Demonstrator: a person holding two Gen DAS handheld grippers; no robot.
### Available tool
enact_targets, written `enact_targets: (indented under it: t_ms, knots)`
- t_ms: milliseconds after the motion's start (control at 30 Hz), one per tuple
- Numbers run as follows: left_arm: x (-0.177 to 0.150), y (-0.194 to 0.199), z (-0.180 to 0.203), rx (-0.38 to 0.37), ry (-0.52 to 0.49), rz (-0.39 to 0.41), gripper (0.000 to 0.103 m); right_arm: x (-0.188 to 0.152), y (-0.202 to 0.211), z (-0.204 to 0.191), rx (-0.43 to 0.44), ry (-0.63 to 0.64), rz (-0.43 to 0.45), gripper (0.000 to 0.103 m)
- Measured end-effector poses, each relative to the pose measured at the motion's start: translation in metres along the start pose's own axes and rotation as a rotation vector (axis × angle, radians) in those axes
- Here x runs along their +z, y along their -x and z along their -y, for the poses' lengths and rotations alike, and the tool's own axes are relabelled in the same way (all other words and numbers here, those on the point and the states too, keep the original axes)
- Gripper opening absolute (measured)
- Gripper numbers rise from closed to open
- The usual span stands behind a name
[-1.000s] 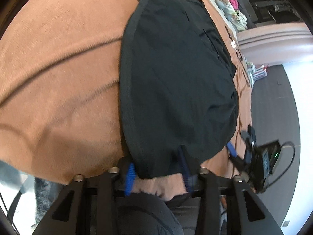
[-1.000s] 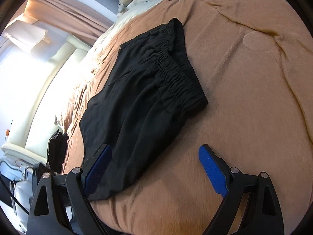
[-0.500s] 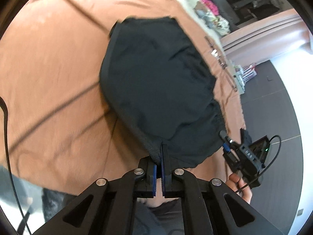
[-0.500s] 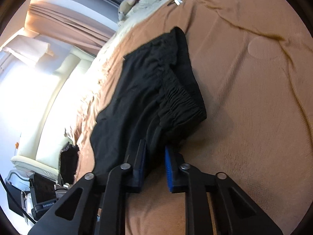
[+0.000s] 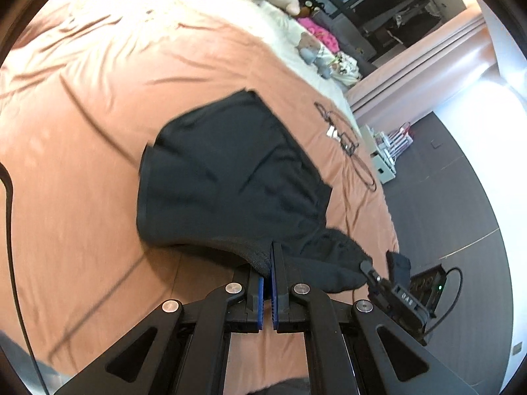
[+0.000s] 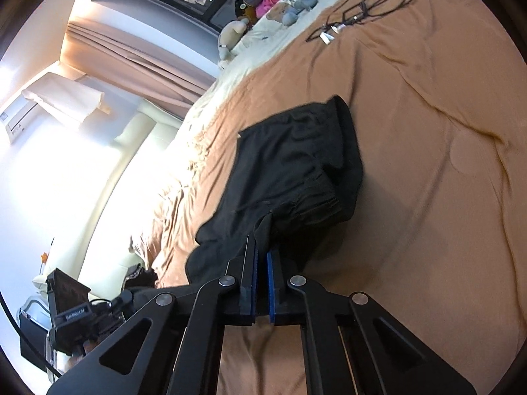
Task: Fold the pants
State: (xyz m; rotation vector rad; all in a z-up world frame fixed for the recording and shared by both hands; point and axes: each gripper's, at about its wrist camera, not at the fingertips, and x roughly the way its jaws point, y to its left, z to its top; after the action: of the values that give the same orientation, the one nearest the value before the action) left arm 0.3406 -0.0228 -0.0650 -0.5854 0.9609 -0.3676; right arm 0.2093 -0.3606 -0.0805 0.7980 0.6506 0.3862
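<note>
Both grippers (jaws clamped tight)

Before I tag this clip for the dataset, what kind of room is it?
Most likely a bedroom. The black pants lie on a wide bed with a brown cover, stuffed toys sit at its far end, and curtains hang by a bright window.

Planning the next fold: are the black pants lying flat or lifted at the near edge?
Lifted: both the left gripper and right gripper pinch the pants, raising the near edge off the bedspread.
</note>
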Motion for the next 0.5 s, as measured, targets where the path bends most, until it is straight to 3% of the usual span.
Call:
enact_targets:
  t_ms: [500]
  knots:
    - [0.103, -0.028, 0.032, 0.006, -0.065, 0.036, 0.003, 0.049, -0.033, -0.029, -0.024, -0.025, 0.035, 0.002]
